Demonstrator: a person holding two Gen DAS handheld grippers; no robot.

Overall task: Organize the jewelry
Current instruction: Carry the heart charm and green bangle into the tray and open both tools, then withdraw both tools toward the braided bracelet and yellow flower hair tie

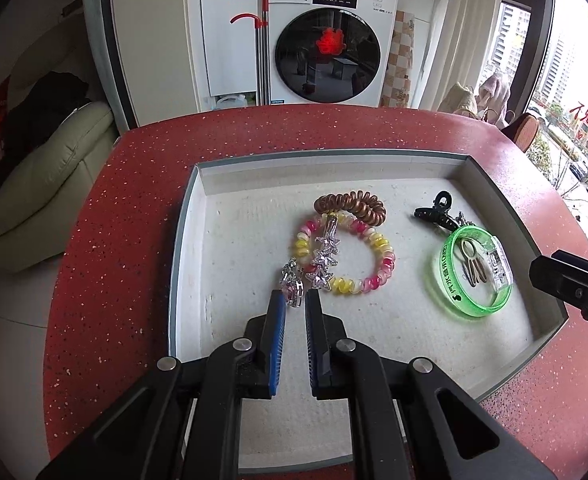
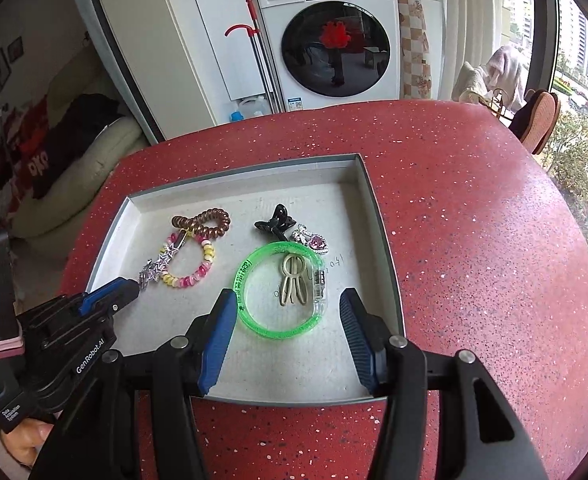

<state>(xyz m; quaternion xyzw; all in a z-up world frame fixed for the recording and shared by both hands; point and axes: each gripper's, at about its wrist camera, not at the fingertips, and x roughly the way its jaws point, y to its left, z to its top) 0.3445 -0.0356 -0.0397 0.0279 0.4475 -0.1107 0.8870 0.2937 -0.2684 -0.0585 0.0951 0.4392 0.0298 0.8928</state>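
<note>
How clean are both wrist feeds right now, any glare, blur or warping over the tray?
Left wrist: tray evenly daylit and sharp, window blown out at right, fisheye bending the table edge. Right wrist: green bangle crisp, soft shadows only, window overexposed, corners vignetted black.
</note>
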